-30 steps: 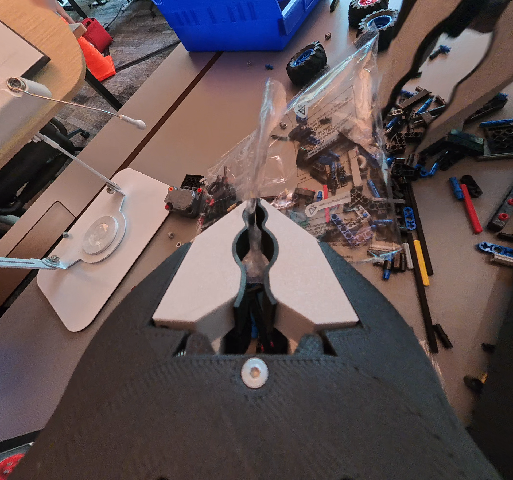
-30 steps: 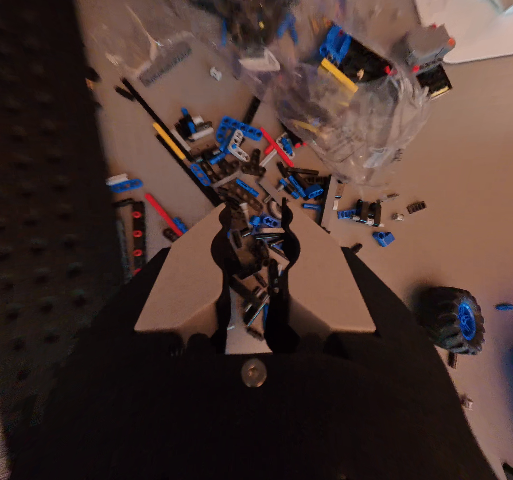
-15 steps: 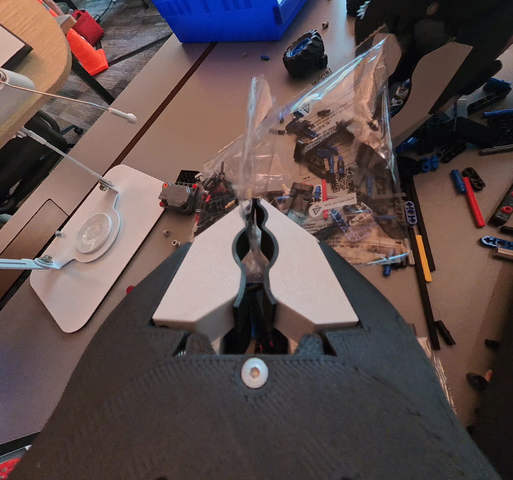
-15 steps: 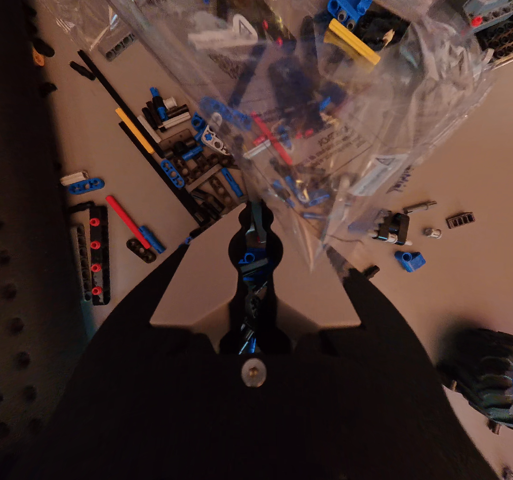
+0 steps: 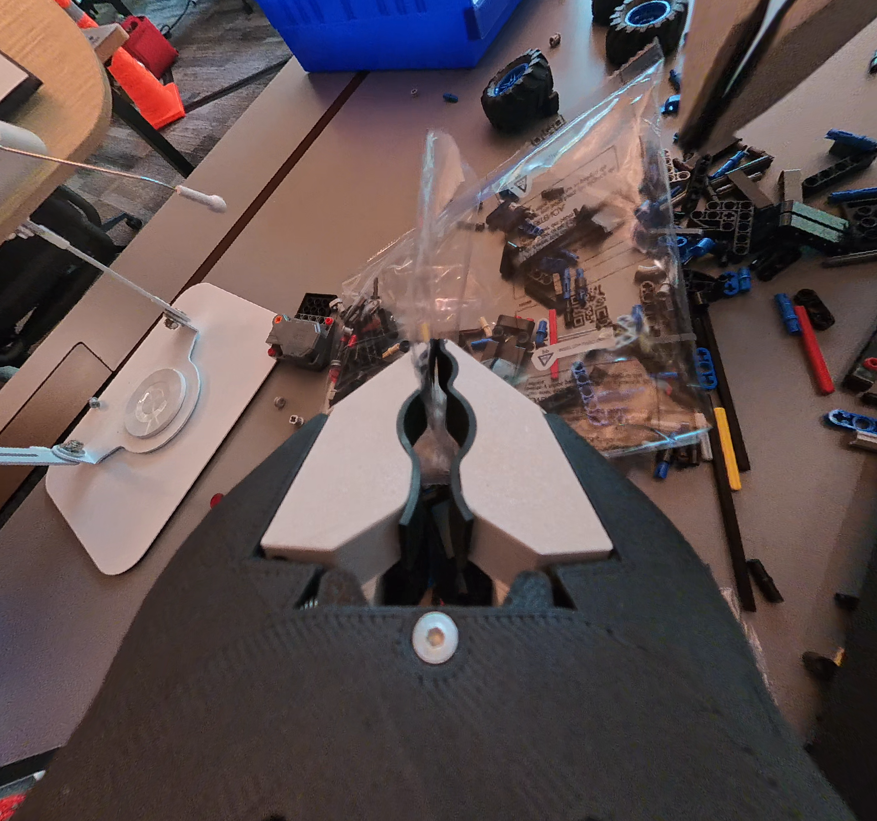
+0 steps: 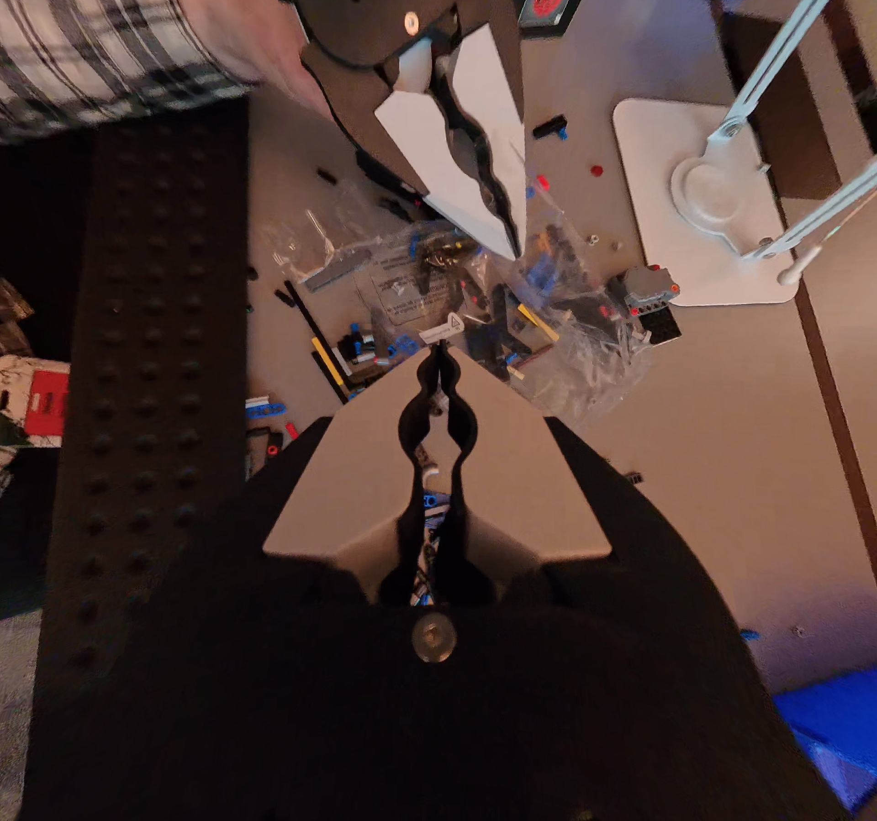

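My left gripper (image 5: 434, 343) is shut on a fold of a clear plastic bag (image 5: 593, 210) that holds small black, blue and red building parts. It holds that fold up while the rest of the bag slopes down to the table. The right wrist view shows it from above (image 6: 515, 252), pinching the bag (image 6: 583, 362). My right gripper (image 6: 439, 347) is shut and stands above the bag's near edge. No film shows between its pads. In the left wrist view it hangs blurred at the bag's right edge (image 5: 683, 141).
A blue bin (image 5: 389, 6) stands at the back, with black wheels (image 5: 519, 89) near it. Loose parts (image 5: 740, 224) lie right of the bag. A grey motor block (image 5: 299, 338) and a white lamp base (image 5: 142, 418) are on the left. A black studded plate (image 6: 142, 324) also lies here. There is about 10 cm between the tips of the two grippers. The left tips stand about 15 cm off the grey motor block (image 5: 299, 338). Look for it in the right wrist view (image 6: 644, 282) too.
My right gripper went from open to shut close against the bag, then drew back; the bag now looks farther off in its view. My left gripper kept its hold on the bag.
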`<state>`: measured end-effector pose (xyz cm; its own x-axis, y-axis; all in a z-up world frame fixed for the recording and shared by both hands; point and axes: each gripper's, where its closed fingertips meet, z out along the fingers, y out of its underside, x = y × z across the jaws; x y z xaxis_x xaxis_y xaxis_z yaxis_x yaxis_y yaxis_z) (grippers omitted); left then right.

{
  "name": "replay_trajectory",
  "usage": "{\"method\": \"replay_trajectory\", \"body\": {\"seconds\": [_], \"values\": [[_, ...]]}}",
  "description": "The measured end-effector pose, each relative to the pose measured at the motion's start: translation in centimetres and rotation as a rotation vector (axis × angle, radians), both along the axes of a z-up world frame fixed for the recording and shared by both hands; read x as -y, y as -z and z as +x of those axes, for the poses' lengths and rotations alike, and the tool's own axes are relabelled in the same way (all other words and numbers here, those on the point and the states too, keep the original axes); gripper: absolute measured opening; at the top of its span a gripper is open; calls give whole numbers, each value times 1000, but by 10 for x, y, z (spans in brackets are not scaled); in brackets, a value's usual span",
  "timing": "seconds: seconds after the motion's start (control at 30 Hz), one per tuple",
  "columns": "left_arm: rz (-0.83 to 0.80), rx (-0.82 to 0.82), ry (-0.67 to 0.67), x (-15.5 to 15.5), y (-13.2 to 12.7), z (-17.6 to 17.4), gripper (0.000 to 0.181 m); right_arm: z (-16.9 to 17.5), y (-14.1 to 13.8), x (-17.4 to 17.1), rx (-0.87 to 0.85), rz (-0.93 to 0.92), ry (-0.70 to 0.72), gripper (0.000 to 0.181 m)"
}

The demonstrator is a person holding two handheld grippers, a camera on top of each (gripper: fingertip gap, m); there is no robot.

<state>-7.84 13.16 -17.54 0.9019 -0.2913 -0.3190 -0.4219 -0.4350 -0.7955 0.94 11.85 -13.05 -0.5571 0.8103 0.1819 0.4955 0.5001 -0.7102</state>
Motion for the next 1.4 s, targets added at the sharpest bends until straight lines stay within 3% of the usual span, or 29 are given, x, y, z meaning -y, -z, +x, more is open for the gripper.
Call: {"method": "replay_trajectory", "body": {"seconds": [0.07, 0.13, 0.23, 0.43, 0.53, 0.73, 0.9, 1.07, 1.17, 1.27, 1.4], "values": [[12, 8, -14, 0, -2, -4, 0, 0, 13, 5, 86, 7, -18, 0], [22, 28, -25, 0, -4, -6, 0, 4, 30, 10, 159, 17, -25, 18], [23, 31, -31, 0, -6, -7, 0, 5, 60, 16, 208, 41, -11, 21], [36, 42, -45, -1, -9, -9, 0, 11, 115, -19, 318, 136, 92, 27], [42, 49, -49, 0, -10, -10, 0, 5, 119, -18, 296, 61, 92, 10], [36, 45, -43, 0, -9, -9, 0, 8, 112, -17, 273, 18, 78, 7], [-56, -14, -9, 2, 12, -4, 0, 15, 91, -7, 196, -101, 50, 5], [3, 17, 145, 4, 1, 29, 33, 27, 56, 6, 54, -269, 3, 6], [89, 73, 267, 8, -18, 57, 37, 29, 23, 11, -84, -370, -26, 5], [141, 162, 407, 17, -33, 89, 30, 25, 7, 14, -172, -370, -37, 5], [123, 268, 492, 22, -35, 111, 15, 15, 7, 15, -220, -225, -17, 5]]}}
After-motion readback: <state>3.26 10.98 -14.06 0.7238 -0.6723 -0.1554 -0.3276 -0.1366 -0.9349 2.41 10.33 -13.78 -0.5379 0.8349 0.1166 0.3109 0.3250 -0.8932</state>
